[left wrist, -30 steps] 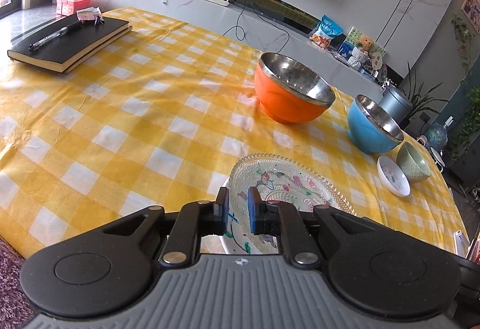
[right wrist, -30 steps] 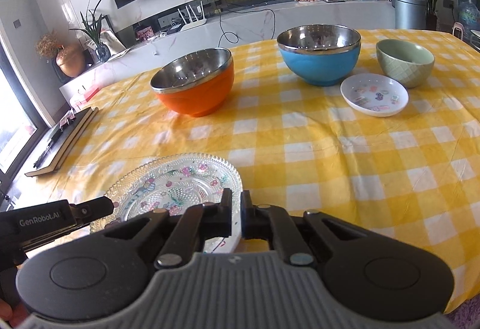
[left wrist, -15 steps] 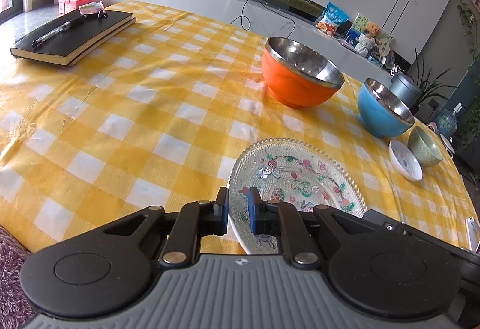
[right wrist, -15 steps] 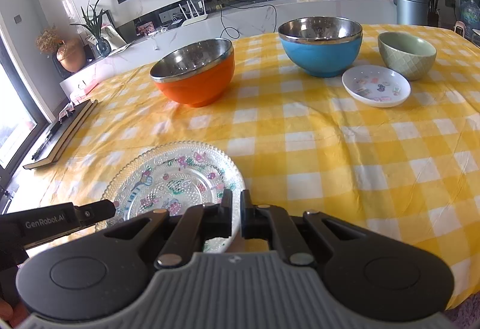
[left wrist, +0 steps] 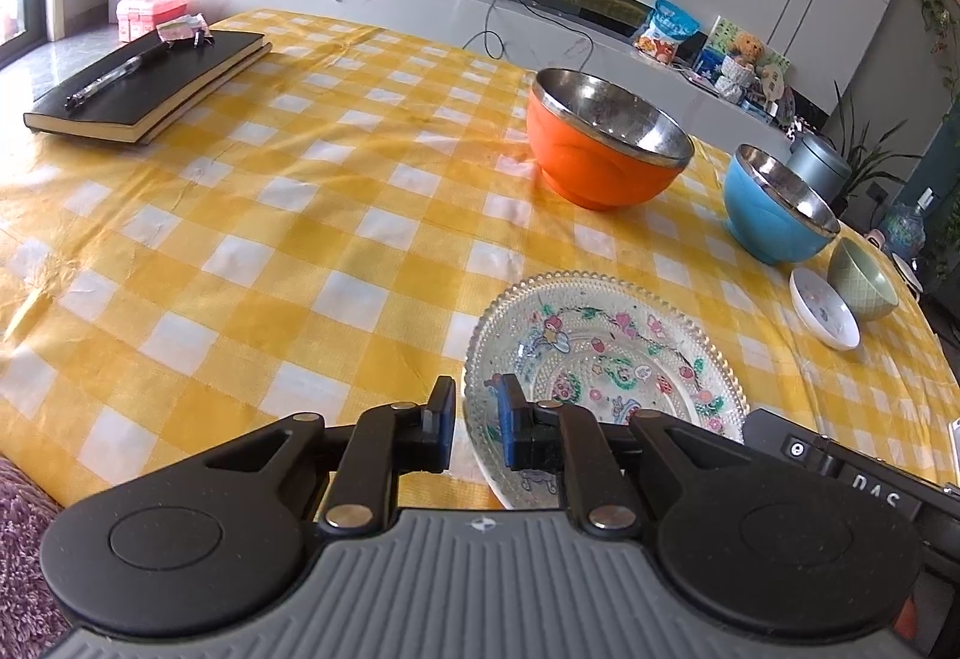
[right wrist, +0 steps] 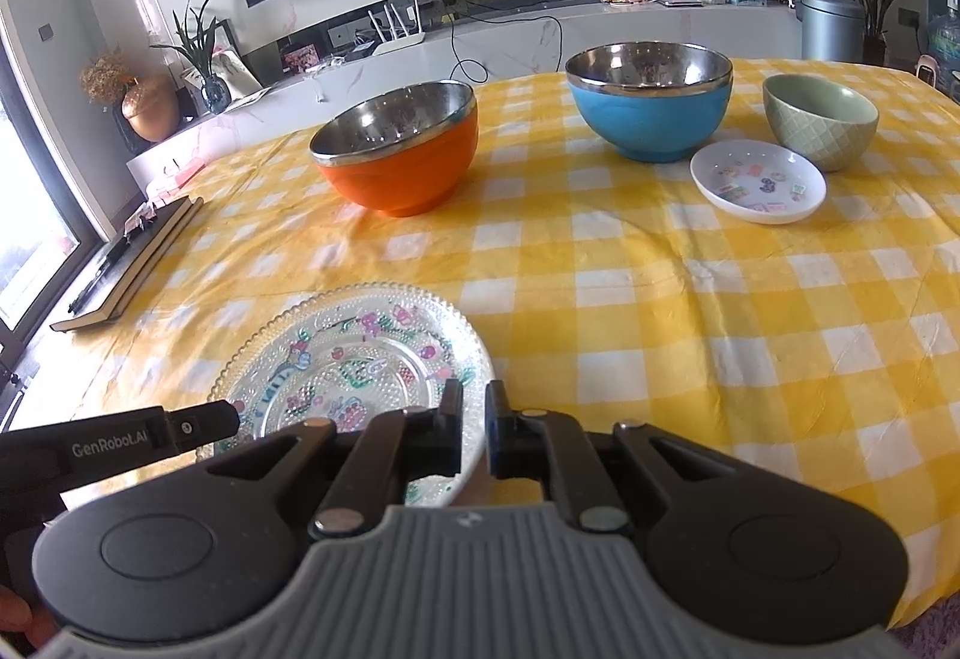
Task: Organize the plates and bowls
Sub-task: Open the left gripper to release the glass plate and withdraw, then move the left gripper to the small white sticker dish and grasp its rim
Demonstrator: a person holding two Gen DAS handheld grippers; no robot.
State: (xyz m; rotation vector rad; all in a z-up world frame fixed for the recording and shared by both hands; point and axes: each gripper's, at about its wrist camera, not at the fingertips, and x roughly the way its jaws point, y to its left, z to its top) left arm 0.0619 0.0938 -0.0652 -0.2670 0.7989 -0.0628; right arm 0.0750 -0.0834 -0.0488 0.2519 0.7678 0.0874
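Note:
A patterned glass plate [left wrist: 600,359] [right wrist: 360,359] lies on the yellow checked table [left wrist: 288,251] near its front edge. My left gripper [left wrist: 477,419] straddles the plate's left rim; its jaws are opening and a gap shows beside the rim. My right gripper [right wrist: 474,431] sits on the plate's right rim with its jaws just starting to open, the pads still close against the glass. Farther back stand an orange bowl [left wrist: 600,173] [right wrist: 402,179], a blue bowl [left wrist: 768,227] [right wrist: 654,125], a green bowl [left wrist: 864,287] [right wrist: 822,137] and a small white dish [left wrist: 825,311] [right wrist: 759,182].
Two black books [left wrist: 144,89] [right wrist: 129,263] with a pen on top lie at the table's far left corner. Behind the table runs a white counter [right wrist: 540,35] with a router, snack bags and plants. Bare cloth stretches between the plate and the bowls.
The left jaws have parted around the plate's rim and the right jaws have widened a little. The left wrist view has tilted slightly; the plate now lies flat on the cloth.

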